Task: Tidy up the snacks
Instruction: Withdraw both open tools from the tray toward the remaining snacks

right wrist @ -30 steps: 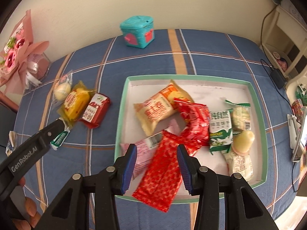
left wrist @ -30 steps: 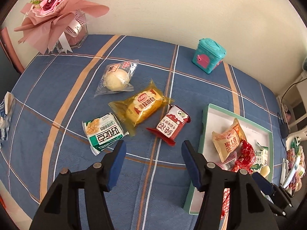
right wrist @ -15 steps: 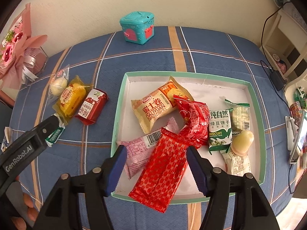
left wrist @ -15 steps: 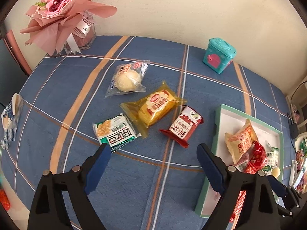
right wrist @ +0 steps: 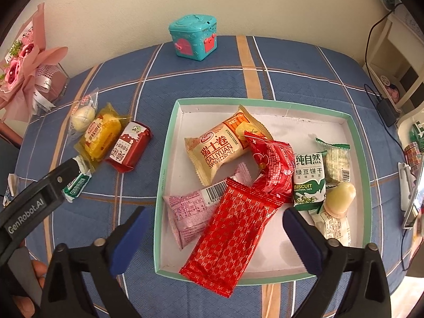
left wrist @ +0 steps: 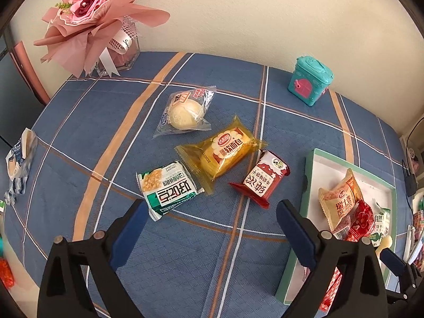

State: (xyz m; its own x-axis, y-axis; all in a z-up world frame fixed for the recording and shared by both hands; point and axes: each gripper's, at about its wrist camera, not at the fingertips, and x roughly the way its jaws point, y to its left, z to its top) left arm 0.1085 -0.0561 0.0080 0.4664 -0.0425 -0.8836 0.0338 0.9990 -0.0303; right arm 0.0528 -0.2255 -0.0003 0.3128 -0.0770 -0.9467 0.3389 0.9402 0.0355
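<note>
We see the long red patterned packet (right wrist: pixel 233 234) lying in the green-rimmed tray (right wrist: pixel 356 143), long axis diagonal, its lower end overhanging the near rim. The right gripper (right wrist: pixel 214 221) and left gripper (left wrist: pixel 212 212) are both opening, nothing gripped.

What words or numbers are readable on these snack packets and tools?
"DALIYUAN SWISS ROLL", "瑞士卷": beige packet in the tray.
"BISCUIT", "纯自然", "绿豆饼干": green-and-white packet.
"GenRobot.AI": left gripper's arm.
"软面包": yellow packet.
"好吃点": green packet.
Barcode digits on the pink packet, and other small print: too small to read.
</note>
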